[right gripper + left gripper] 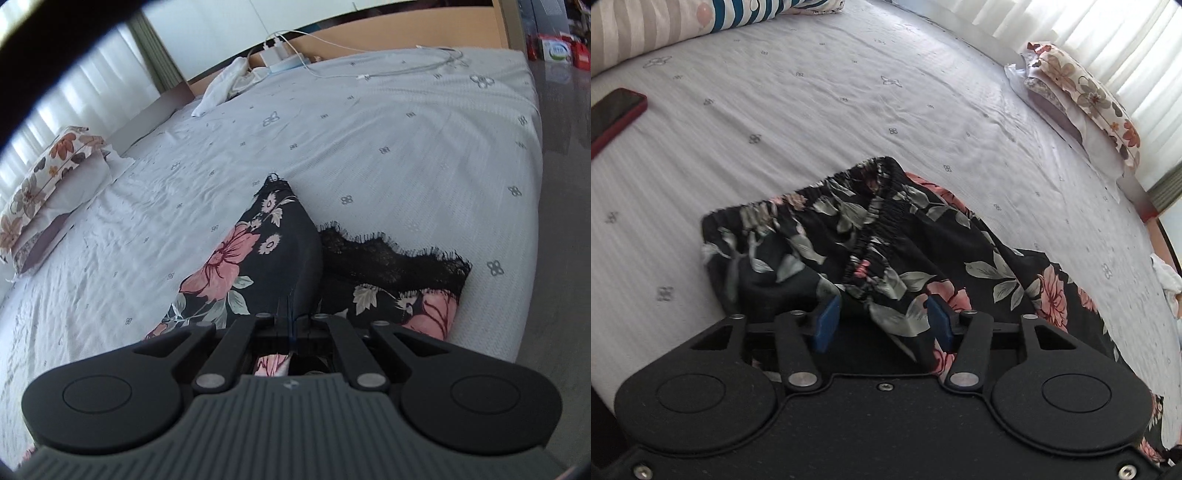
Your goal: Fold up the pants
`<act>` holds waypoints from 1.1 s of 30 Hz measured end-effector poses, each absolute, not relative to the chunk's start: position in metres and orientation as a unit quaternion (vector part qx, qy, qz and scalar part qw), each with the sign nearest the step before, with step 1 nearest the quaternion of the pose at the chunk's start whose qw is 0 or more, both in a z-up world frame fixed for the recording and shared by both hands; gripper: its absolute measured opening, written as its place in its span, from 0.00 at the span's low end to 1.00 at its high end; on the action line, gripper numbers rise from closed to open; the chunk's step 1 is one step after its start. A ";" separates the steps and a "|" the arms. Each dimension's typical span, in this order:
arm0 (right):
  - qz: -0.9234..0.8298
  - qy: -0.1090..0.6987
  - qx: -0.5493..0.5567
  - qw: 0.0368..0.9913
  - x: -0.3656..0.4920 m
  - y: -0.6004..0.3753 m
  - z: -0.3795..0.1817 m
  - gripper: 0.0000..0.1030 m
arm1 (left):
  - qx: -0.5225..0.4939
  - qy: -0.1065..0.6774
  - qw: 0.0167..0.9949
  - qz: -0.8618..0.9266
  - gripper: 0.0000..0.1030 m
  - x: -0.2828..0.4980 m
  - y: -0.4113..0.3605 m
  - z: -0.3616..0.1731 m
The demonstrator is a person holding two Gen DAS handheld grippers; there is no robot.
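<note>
Black floral pants [886,243] lie on the white bedsheet [812,110], elastic waistband bunched toward the far side. My left gripper [882,317] is open, its blue pads [827,321] either side of a fold of waist fabric that lies between them. In the right wrist view the pants' leg end [258,258] with black lace hem [391,258] lies near the bed's right edge. My right gripper [290,325] is shut on the pants fabric, which rises in a taut ridge from the fingers.
A red-cased phone [613,118] lies at the left. A floral pillow [1086,99] and striped pillow [646,29] sit at the far side. A white cloth [221,86], charger and cable [388,62] lie near the headboard. The bed edge [532,221] drops to floor at right.
</note>
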State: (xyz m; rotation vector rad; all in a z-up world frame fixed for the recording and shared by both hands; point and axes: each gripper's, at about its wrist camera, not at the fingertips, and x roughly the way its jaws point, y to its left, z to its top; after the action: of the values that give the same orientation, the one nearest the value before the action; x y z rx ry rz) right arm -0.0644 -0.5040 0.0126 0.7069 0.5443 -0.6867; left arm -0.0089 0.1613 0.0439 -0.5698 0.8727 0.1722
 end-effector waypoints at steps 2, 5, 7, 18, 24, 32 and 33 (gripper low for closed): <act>-0.324 0.259 0.323 0.851 -0.064 -0.501 0.014 0.02 | -0.275 0.424 0.857 0.098 0.54 0.000 0.159 0.036; -0.323 0.261 0.313 0.854 -0.065 -0.498 0.013 0.02 | -0.273 0.410 0.863 0.112 0.56 0.009 0.156 0.026; -0.324 0.261 0.312 0.854 -0.066 -0.497 0.012 0.02 | -0.269 0.387 0.873 0.126 0.49 0.014 0.155 0.023; -0.309 0.260 0.299 0.865 -0.085 -0.492 0.026 0.02 | -0.261 0.325 0.898 0.139 0.07 -0.007 0.189 0.082; -0.289 0.274 0.264 0.879 -0.096 -0.464 0.026 0.03 | -0.221 0.312 0.907 0.174 0.07 -0.026 0.211 0.090; -0.296 0.308 0.225 0.876 -0.105 -0.444 0.001 0.03 | -0.188 0.347 0.895 0.206 0.08 -0.031 0.222 0.049; -0.298 0.310 0.224 0.875 -0.106 -0.444 -0.002 0.03 | -0.188 0.350 0.894 0.208 0.08 -0.030 0.223 0.045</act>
State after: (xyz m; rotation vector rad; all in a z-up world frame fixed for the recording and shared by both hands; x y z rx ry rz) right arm -0.1064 -0.4438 -0.0019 0.4672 0.6473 -0.6217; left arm -0.0302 0.2231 0.0451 -0.3892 0.7264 0.4304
